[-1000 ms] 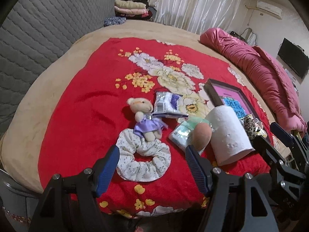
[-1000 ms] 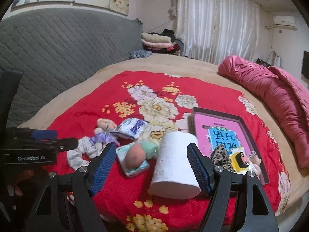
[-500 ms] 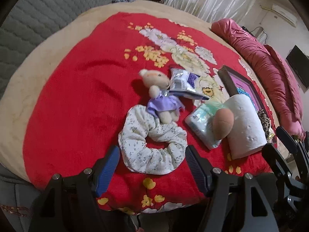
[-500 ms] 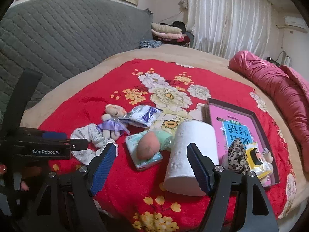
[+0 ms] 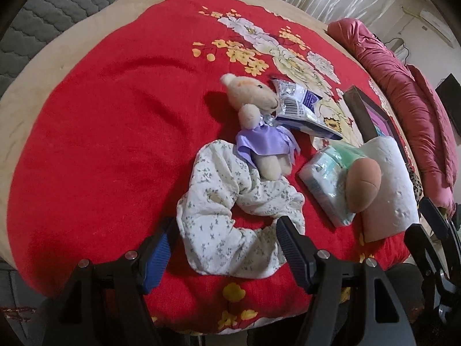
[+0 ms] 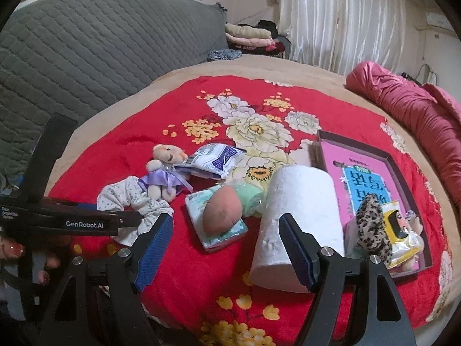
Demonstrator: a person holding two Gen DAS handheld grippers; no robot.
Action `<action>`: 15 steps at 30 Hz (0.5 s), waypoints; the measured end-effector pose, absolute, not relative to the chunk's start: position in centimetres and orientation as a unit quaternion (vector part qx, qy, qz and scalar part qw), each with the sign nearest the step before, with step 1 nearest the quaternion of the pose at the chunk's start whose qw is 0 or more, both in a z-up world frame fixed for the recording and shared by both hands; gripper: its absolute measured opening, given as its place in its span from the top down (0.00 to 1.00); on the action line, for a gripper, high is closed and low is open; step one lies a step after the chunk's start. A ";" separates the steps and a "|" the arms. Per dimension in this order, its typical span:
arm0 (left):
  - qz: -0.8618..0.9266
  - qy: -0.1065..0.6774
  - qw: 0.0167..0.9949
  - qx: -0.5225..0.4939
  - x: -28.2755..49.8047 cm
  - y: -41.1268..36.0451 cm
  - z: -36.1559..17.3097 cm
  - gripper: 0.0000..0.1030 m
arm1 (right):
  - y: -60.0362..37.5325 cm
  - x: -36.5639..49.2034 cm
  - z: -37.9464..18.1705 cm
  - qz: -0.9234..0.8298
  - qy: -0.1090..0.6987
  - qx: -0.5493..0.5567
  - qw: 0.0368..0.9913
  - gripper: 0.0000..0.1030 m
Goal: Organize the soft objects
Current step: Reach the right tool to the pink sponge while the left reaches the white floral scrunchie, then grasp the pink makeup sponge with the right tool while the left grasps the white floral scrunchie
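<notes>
My left tongs stand spread wide and hold nothing; the near edge of the white floral scrunchie lies in the gap between the two blue pads, and I cannot tell whether either pad touches the cloth. My right tongs are just as widely spread and empty, hanging above the red floral blanket with the toilet paper roll just beyond the right-hand pad and the peach makeup sponge on its tissue pack showing between the pads. The small teddy bear in the purple dress lies with its legs on the scrunchie and its head against a white-and-blue packet; the tray holding the leopard-print scrunchie sits at the right. Compared with a second ago, the left tongs have sunk and tipped further down: the floral scrunchie, then clear ahead of the pads, now reaches in between them and looks much larger. The right tongs have lowered only a little, and both openings are unchanged.
</notes>
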State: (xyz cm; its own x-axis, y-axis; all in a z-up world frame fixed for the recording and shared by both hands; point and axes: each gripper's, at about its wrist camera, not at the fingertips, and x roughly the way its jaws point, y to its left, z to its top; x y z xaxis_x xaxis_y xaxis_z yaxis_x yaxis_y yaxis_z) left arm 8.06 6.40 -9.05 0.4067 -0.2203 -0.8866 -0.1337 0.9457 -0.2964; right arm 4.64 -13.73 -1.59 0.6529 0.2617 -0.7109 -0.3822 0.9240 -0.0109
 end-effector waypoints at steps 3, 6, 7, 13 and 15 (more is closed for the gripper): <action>-0.024 0.550 0.817 -0.168 8.6 6.6 -9.7 0.39 | -13.3 5.3 -2.2 0.180 0.383 -0.076 0.903 0.25; -0.026 0.546 0.819 -0.177 8.6 6.8 -9.7 0.48 | -12.7 5.8 -2.7 0.183 0.387 -0.077 0.900 0.25; -0.028 0.545 0.819 -0.180 8.6 6.9 -9.7 0.50 | -12.5 6.0 -2.9 0.185 0.389 -0.077 0.899 0.25; -0.038 0.538 0.822 -0.183 8.8 6.8 -9.6 0.73 | -11.1 7.3 -3.7 0.186 0.392 -0.087 0.897 0.25; -0.040 0.538 0.823 -0.180 8.8 6.6 -9.6 0.84 | -10.9 7.7 -4.1 0.183 0.399 -0.086 0.894 0.25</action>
State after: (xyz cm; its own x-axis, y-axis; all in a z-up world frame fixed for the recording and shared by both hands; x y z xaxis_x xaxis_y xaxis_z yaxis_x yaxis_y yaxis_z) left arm 8.79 6.65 -9.61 0.4186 -0.2590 -0.8705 -0.1276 0.9322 -0.3387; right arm 7.70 -10.90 -4.13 0.6149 0.2590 -0.7449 -0.3963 0.9181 -0.0078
